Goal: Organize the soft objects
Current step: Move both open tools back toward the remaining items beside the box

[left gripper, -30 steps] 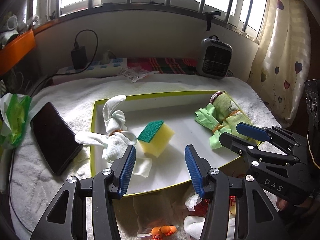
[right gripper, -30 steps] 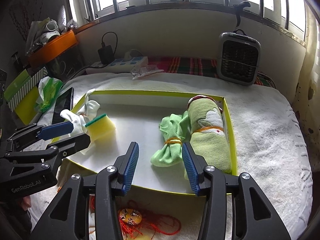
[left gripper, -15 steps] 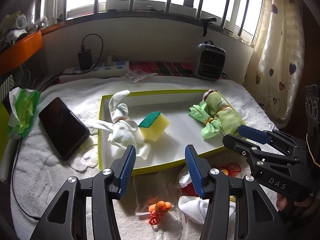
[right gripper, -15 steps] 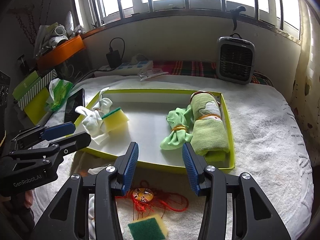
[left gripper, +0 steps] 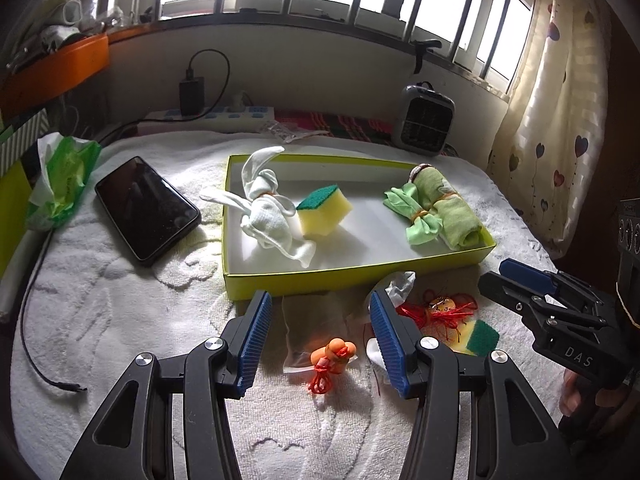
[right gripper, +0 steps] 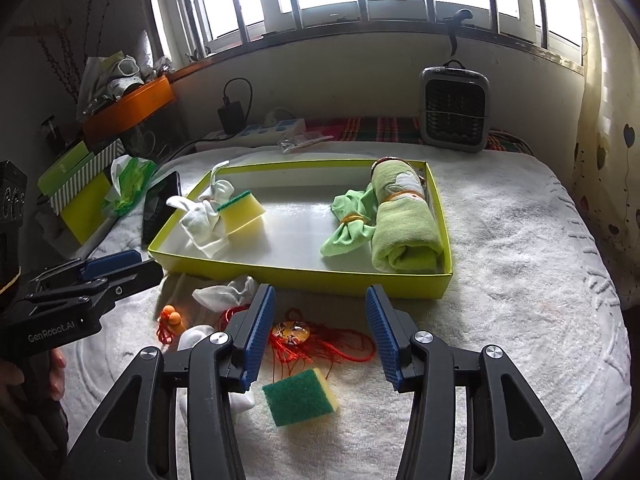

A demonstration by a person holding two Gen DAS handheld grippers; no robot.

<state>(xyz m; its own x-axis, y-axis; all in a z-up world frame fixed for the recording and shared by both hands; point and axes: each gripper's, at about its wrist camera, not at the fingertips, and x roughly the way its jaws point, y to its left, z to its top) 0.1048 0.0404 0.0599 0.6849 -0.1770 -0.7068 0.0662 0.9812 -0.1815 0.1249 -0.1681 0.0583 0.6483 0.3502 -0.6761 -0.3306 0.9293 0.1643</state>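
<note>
Item: yellow-green tray [right gripper: 304, 276] on a white towel-covered bed [right gripper: 520, 264]. Contents: knotted white cloth [right gripper: 200, 220], sponge [right gripper: 244, 212], tied green cloth [right gripper: 348, 228], rolled green towel [right gripper: 404, 232].

Outstanding, in front of the tray: second sponge [right gripper: 300, 396], red-tasselled charm [right gripper: 292, 332], orange toy [left gripper: 334, 354], white cloths [right gripper: 224, 296].

Left gripper [left gripper: 316, 336]: jaws parted, empty. Right gripper [right gripper: 320, 332]: jaws just widening, empty, above the charm.

Risk: loose tassel threads may snag a jaw and drag neighbouring pieces.

Left gripper [left gripper: 318, 340] fingers apart over orange toy [left gripper: 334, 354]; yellow-green tray [left gripper: 360, 276] beyond, holding sponge [left gripper: 324, 216].
</note>
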